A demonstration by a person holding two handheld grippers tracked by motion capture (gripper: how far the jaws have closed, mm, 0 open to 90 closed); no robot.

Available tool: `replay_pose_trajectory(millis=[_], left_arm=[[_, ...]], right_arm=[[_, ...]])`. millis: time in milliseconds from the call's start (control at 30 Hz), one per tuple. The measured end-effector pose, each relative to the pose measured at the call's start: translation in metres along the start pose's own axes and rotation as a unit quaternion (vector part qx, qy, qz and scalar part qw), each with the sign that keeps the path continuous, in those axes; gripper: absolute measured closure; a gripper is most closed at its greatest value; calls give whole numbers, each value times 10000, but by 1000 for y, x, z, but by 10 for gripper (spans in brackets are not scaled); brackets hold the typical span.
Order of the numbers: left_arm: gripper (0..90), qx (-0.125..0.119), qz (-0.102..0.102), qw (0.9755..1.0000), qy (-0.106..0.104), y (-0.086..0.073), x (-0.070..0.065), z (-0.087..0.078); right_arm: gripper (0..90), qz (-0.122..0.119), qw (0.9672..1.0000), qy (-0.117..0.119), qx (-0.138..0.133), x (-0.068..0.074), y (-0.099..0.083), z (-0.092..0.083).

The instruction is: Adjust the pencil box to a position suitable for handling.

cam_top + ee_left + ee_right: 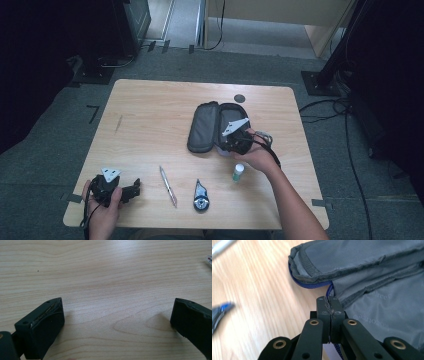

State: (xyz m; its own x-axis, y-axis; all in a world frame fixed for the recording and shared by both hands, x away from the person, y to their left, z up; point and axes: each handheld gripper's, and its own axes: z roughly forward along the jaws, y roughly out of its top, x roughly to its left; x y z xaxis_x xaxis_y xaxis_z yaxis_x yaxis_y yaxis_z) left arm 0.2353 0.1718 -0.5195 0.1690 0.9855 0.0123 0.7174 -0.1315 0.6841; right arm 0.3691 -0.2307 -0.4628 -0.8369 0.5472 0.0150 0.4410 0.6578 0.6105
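Note:
A dark grey pencil case (207,128) lies open on the wooden table (150,110), its lid folded out to the left. My right gripper (233,144) sits at the case's near right edge. In the right gripper view the jaws (330,300) are pressed together on the case's (377,297) fabric rim, where the blue zipper (312,285) runs under them. My left gripper (134,189) rests at the table's front left corner, held in a hand. Its jaws (117,306) stand wide open over bare wood with nothing between them.
Along the table's front lie a silver pen (168,186), a blue and black tape dispenser (201,196) and a small white bottle with green on it (238,172). A dark round disc (239,98) sits behind the case. Cables cross the floor at the right.

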Motion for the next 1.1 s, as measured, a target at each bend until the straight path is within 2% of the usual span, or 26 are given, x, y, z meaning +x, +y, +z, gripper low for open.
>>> replay_pose_trajectory(millis=[33,100,133,200,233,367,400,467,533,667,700,833,867,933,1000,1033,1100], left_arm=[[0,1,4,10000,-4,0,0,0],[0,0,5,10000,-6,0,0,0],[0,-6,0,10000,-10,0,0,0],[0,-5,3,10000,-11,0,0,0],[0,-5,4,10000,-14,0,0,0],[0,-6,5,10000,-14,0,0,0],[0,-5,6,10000,-15,0,0,0],[0,-5,6,10000,-15,0,0,0],[0,-5,6,10000,-14,0,0,0],[0,-6,7,10000,-17,0,0,0],[0,-6,8,10000,-17,0,0,0],[0,-5,8,10000,-18,0,0,0],[0,-6,8,10000,-18,0,0,0],[0,-5,8,10000,-17,0,0,0],[0,-6,9,10000,-17,0,0,0],[0,-6,9,10000,-17,0,0,0],[0,-5,9,10000,-18,0,0,0]], right_arm=[[898,128,9999,-27,-71,0,8,3],[897,189,9997,-54,-123,1,12,4],[895,271,9994,-96,-177,1,19,7],[894,287,9993,-111,-212,1,23,8],[892,309,9992,-92,-233,2,31,10],[884,301,9994,-53,-156,5,42,17],[860,206,9997,-47,-133,7,48,21],[839,177,9997,-53,-145,9,53,24],[803,138,9997,-12,-189,9,55,26],[738,131,9996,-92,-252,8,55,24],[710,170,9990,-241,-325,2,53,19],[697,346,9973,-451,-465,-10,47,8],[680,418,9953,-673,-548,-22,42,0],[678,505,9943,-757,-559,-25,41,-3],[670,661,9908,-986,-649,-40,34,-11],[670,661,9908,-986,-649,-40,34,-11],[662,738,9880,-1180,-666,-50,29,-15]])
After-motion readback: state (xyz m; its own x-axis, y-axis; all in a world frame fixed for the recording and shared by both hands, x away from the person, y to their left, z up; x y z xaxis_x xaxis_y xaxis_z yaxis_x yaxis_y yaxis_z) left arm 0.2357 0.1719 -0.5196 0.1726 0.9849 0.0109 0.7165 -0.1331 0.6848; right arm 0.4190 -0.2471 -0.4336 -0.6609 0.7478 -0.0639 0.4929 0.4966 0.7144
